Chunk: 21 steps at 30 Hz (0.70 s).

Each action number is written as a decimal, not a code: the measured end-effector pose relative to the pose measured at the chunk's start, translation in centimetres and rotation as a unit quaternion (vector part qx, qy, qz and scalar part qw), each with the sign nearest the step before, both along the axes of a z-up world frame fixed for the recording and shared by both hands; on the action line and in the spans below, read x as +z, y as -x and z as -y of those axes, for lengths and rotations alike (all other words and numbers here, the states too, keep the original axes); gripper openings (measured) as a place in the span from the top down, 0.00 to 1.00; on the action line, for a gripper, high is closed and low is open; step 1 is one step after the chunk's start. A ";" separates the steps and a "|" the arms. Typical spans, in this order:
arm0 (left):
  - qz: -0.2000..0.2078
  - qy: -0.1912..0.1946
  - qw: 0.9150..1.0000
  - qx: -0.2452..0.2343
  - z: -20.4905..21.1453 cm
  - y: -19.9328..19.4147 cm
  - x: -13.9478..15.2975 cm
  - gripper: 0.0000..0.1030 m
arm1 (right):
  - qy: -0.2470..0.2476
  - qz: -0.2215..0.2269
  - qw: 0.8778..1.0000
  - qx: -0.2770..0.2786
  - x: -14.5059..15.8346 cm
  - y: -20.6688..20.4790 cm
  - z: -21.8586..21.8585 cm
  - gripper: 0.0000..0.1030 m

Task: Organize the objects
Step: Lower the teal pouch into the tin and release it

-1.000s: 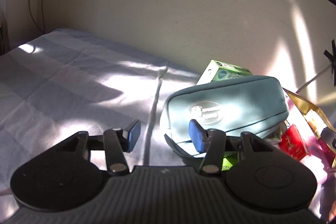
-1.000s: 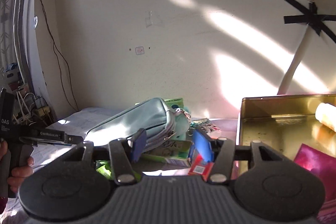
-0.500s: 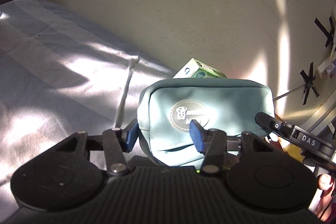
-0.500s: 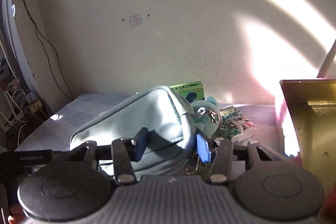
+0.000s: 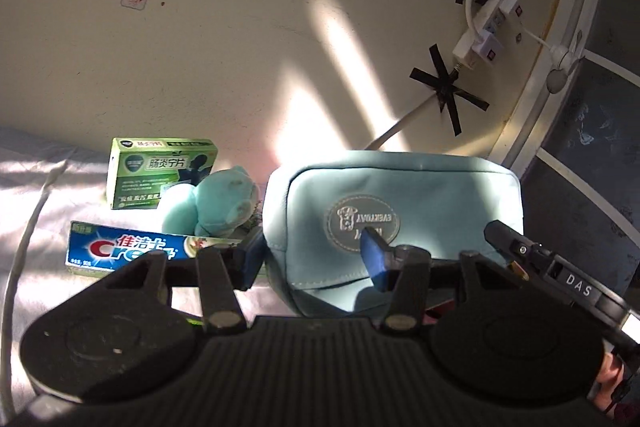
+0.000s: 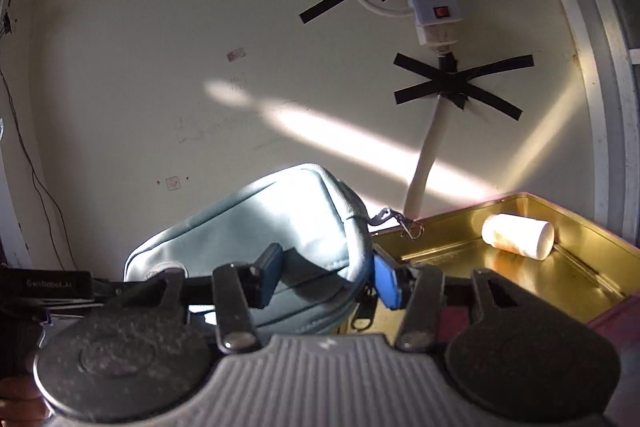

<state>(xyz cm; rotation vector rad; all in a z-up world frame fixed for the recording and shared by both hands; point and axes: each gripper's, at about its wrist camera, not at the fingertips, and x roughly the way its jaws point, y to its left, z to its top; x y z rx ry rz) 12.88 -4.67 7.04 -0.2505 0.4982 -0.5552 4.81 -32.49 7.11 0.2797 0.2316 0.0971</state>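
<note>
While both grippers [image 5: 314, 259] [image 6: 326, 277] clamp it, the pouch [image 5: 400, 211] overhangs the tin's rim [image 6: 460, 217].

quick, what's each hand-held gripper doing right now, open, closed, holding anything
Left hand-held gripper: closed on one end of the teal pouch.
Right hand-held gripper: closed on the pouch's other end, beside the gold tin.

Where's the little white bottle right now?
In the right wrist view, the white bottle lies on its side inside the gold tin, near its back wall on the right, beyond the teal pouch.
</note>
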 end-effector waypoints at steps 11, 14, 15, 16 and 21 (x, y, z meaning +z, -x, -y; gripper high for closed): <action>0.010 -0.062 0.996 -0.056 12.9 -5.1 0.3 0.48 | -0.055 -0.021 0.995 -0.083 -2.3 -2.6 11.5 0.55; 0.005 -0.072 0.996 -0.056 14.9 -6.5 -0.7 0.47 | -0.065 -0.033 0.992 -0.098 -3.6 -3.9 13.2 0.54; 0.004 -0.073 0.996 -0.054 15.4 -6.8 -1.0 0.47 | -0.069 -0.034 0.991 -0.106 -4.2 -4.2 13.6 0.50; 0.004 -0.076 0.996 -0.050 16.0 -7.1 -1.3 0.47 | -0.068 -0.035 0.990 -0.119 -4.7 -4.5 13.7 0.47; 0.029 -0.101 0.994 -0.026 17.4 -6.7 -1.8 0.47 | -0.032 -0.023 0.987 -0.154 -5.2 -4.1 13.7 0.24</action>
